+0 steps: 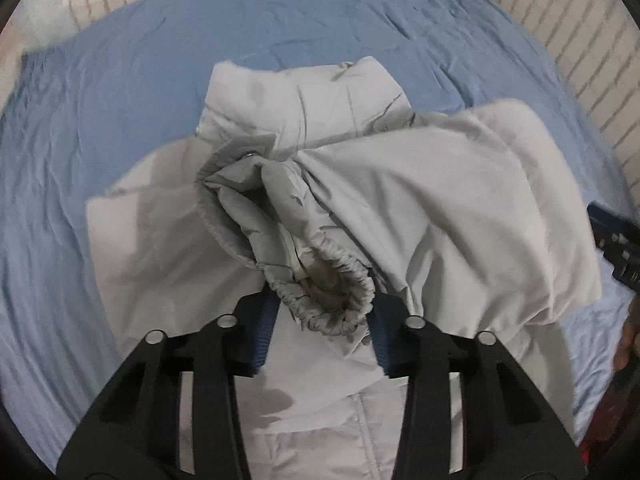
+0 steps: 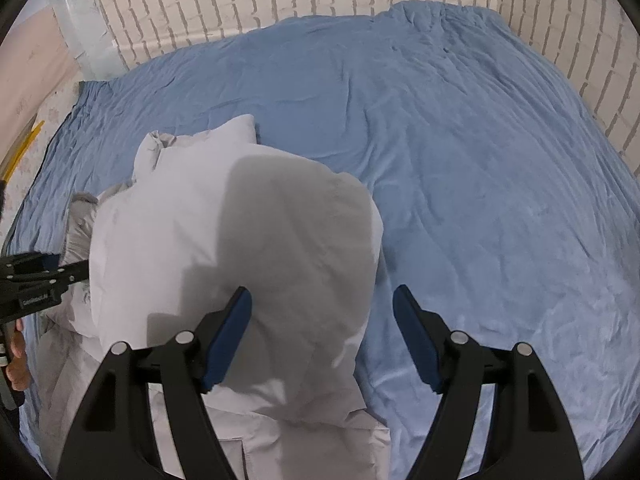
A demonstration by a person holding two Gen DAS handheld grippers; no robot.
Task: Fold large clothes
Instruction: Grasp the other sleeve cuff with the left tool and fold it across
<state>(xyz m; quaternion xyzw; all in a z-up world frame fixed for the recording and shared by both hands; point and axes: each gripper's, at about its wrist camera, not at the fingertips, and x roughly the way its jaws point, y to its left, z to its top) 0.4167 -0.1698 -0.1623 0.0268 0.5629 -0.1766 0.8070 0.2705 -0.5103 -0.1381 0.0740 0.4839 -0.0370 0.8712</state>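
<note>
A pale grey jacket [image 1: 440,208] lies on the blue bed sheet [image 1: 120,100], with its collar at the far end and one sleeve folded across the body. The sleeve's elastic cuff [image 1: 340,280] is bunched between the blue pads of my left gripper [image 1: 324,316], which is shut on it. In the right wrist view the jacket [image 2: 240,240] is a puffed fold at the lower left. My right gripper [image 2: 322,340] hangs open over that fold's right edge, its left pad above the cloth and its right pad above bare sheet, with nothing gripped. The left gripper [image 2: 36,280] shows at the left edge.
The sheet [image 2: 480,160] covers a wide bed, bare to the right of the jacket and beyond it. A pale brick-pattern wall [image 2: 280,0] runs along the far and right sides. A yellow strip [image 2: 28,140] lies past the bed's left edge. A hand [image 2: 16,356] shows at the left.
</note>
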